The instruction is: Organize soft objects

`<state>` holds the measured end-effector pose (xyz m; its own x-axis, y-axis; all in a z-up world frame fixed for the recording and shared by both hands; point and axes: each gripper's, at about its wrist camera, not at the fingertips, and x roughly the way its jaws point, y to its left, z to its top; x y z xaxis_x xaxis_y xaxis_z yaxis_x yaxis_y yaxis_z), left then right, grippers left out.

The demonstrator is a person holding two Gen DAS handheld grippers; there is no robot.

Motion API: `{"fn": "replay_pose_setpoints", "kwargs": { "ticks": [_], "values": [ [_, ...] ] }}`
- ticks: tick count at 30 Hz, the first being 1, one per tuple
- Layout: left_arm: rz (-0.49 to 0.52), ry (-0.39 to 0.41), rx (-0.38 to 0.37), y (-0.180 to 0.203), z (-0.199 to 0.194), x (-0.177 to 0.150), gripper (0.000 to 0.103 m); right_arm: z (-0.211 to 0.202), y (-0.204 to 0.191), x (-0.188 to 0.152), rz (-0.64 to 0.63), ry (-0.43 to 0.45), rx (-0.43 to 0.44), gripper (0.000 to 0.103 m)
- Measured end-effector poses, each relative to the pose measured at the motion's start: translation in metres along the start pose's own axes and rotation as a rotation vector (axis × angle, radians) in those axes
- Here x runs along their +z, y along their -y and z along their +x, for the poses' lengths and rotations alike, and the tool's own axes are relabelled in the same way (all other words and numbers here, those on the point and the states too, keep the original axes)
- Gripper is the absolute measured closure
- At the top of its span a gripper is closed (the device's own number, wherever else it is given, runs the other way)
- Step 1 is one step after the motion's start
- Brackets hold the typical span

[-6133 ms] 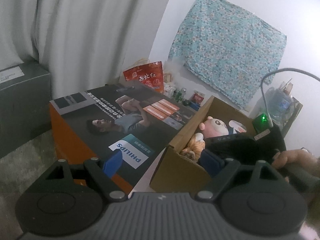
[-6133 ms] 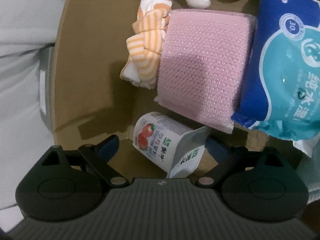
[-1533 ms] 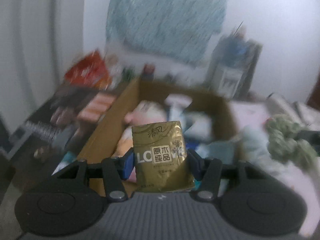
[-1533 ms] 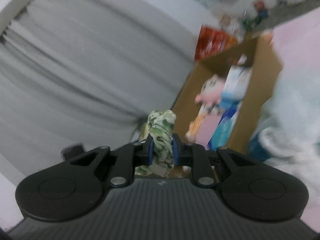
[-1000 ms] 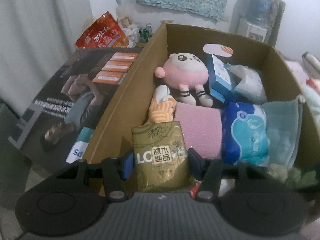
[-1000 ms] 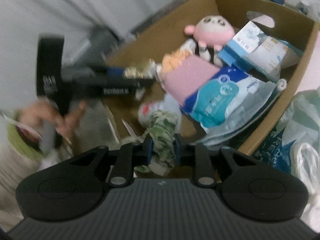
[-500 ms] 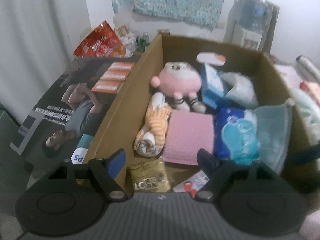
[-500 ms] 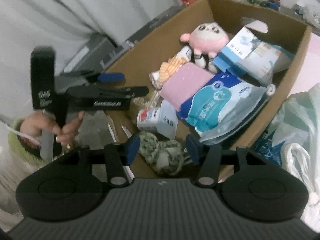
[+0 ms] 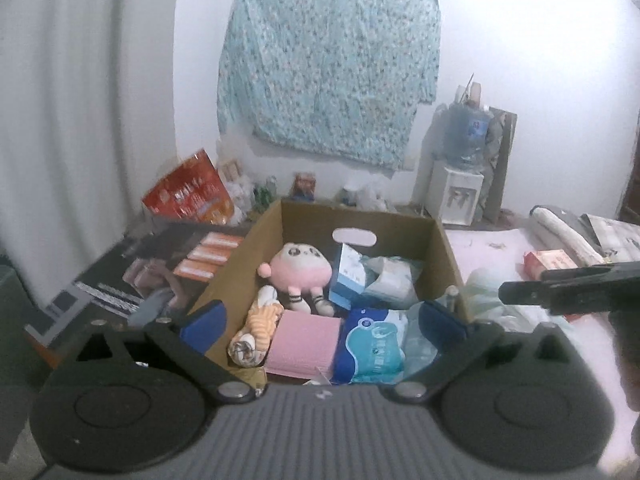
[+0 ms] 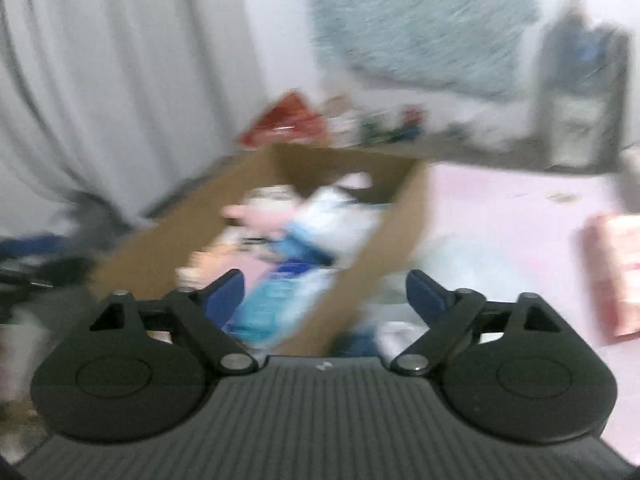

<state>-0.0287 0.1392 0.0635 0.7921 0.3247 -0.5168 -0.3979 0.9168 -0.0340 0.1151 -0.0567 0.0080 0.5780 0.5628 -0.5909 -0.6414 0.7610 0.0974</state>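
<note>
An open cardboard box (image 9: 448,256) holds a pink plush toy (image 9: 300,268), an orange striped cloth (image 9: 256,328), a pink pad (image 9: 304,344), a blue wipes pack (image 9: 372,348) and a blue tissue box (image 9: 348,276). A sliver of the gold tissue pack (image 9: 251,378) shows at the box's near end. My left gripper (image 9: 324,320) hovers above that near end, its jaws opening with nothing between them. My right gripper (image 10: 325,292), in a blurred view, hangs beside the box (image 10: 404,208); its jaws are opening too and hold nothing. The green floral cloth is out of sight.
A large printed carton (image 9: 160,276) and a red snack bag (image 9: 188,196) lie left of the box. A water dispenser (image 9: 464,168) stands at the back wall under a patterned cloth (image 9: 324,80). Right is a pink bed surface (image 9: 492,248) with a pink pack (image 9: 552,262).
Both grippers let go: the gold pack and the green cloth dropped into the box's near end. Both then opened wider and drew up and back; the right view swung upward.
</note>
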Motion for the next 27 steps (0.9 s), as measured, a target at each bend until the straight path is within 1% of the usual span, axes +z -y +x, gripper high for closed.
{"fn": "replay_pose_setpoints", "kwargs": {
  "ticks": [1,2,4,5,7,9,12,13,16,18,20,24,27],
  "values": [
    [-0.001,0.014,0.005,0.003,-0.006,-0.002,0.000,-0.004,-0.002,-0.004,-0.017,0.010,-0.034,0.006],
    [-0.005,0.023,0.006,0.006,-0.010,-0.004,0.000,-0.009,-0.005,-0.009,-0.035,0.020,-0.071,0.001],
    [-0.027,0.037,-0.002,0.011,-0.018,-0.010,0.000,-0.020,-0.013,-0.021,-0.069,0.037,-0.127,0.001],
    [-0.040,0.036,0.005,0.013,-0.020,-0.013,0.000,-0.025,-0.018,-0.028,-0.086,0.043,-0.155,0.001],
    [-0.050,0.036,0.044,0.020,-0.024,-0.018,0.000,-0.035,-0.025,-0.039,-0.106,0.036,-0.215,0.001],
    [-0.038,0.052,0.084,0.028,-0.027,-0.022,0.000,-0.047,-0.029,-0.050,-0.104,0.036,-0.248,0.001],
    [-0.016,0.067,0.144,0.035,-0.030,-0.027,0.000,-0.072,-0.038,-0.064,-0.072,0.081,-0.272,0.001],
    [-0.002,0.064,0.154,0.038,-0.031,-0.028,0.000,-0.080,-0.041,-0.068,-0.061,0.099,-0.280,0.001],
    [0.070,0.033,0.128,0.048,-0.031,-0.032,0.000,-0.099,-0.049,-0.077,-0.032,0.134,-0.295,0.001],
    [0.112,-0.002,0.102,0.054,-0.028,-0.035,0.000,-0.106,-0.051,-0.079,-0.009,0.118,-0.282,0.001],
    [0.125,-0.039,0.090,0.056,-0.027,-0.040,0.000,-0.111,-0.053,-0.081,0.019,0.098,-0.273,0.001],
    [0.102,-0.088,0.062,0.052,-0.024,-0.044,0.000,-0.116,-0.059,-0.087,0.067,0.086,-0.263,0.001],
    [0.079,-0.162,0.024,0.048,-0.017,-0.045,0.000,-0.110,-0.064,-0.090,0.079,0.029,-0.232,0.001]
  ]
}}
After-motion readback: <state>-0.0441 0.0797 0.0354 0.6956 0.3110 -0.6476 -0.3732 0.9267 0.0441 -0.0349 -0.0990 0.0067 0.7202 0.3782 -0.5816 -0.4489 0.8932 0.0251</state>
